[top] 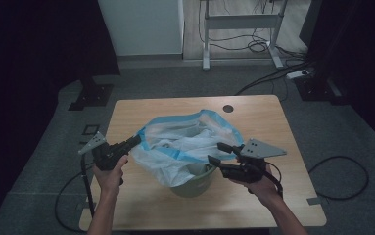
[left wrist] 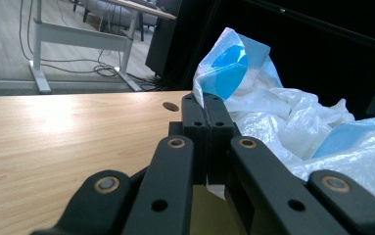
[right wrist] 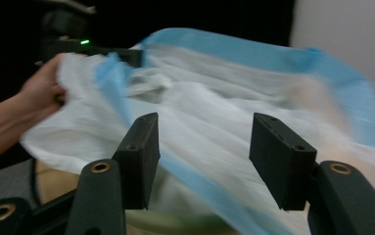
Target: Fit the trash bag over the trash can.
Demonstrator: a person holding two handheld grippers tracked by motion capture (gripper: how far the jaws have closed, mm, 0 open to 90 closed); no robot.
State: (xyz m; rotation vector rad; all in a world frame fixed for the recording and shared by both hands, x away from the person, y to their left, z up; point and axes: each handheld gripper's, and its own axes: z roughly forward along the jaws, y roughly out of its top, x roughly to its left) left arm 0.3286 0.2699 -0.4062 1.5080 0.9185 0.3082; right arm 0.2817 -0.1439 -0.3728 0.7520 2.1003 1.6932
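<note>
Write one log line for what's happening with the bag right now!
left hand-held gripper: shut on bag rim | right hand-held gripper: open, at bag | bag: over green bin

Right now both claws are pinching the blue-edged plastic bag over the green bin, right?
Not quite. The left claw is pinching the bag over the green bin, but the right claw is wide open, with the bag beyond it, as the right gripper view shows.

- Wooden table (top: 273, 117): lying bare around a round cable hole (top: 228, 108) near its far edge.
- White desk frame (top: 241, 22): standing on the floor beyond.
- Black cables (top: 258, 45): trailing beneath that frame.
- Power strip (top: 300, 74): lying on grey carpet.
</note>
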